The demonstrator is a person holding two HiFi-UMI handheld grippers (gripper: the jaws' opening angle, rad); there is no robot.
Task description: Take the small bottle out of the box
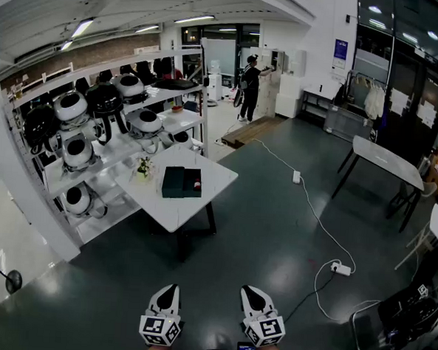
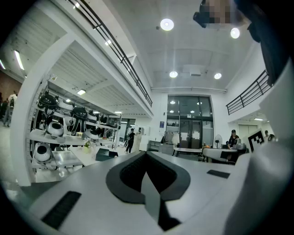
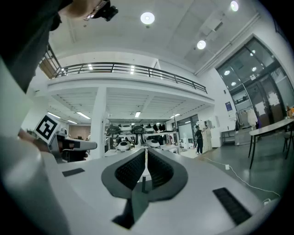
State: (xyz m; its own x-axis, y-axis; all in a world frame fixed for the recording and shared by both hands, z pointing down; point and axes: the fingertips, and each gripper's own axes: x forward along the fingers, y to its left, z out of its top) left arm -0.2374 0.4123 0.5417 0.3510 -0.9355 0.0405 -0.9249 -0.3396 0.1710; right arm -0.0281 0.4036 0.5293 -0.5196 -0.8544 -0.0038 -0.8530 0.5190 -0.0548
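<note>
standing well back from the white table, both grippers sit low in the head view with a stretch of dark floor between them and it. the left gripper has its jaws pressed together on nothing, and the right gripper has its jaws closed to a thin slit, also empty. on the table lies the dark box, and the small bottle shows only as a red and white speck in the box's right part, too small to tell more. a little plant stands just beside the box on its left. white shelves with round black and white heads run along the table's left, and a white cable with a power strip trails over the floor to the right, near a grey table and a dark chair. a person stands far off at the back wall. the left gripper view catches the box small at its left, plus a seated person whom the head view does not show. the right gripper view shows the shelves past its jaws, a balcony rail overhead and the left gripper's marker cube, but not the box.
</note>
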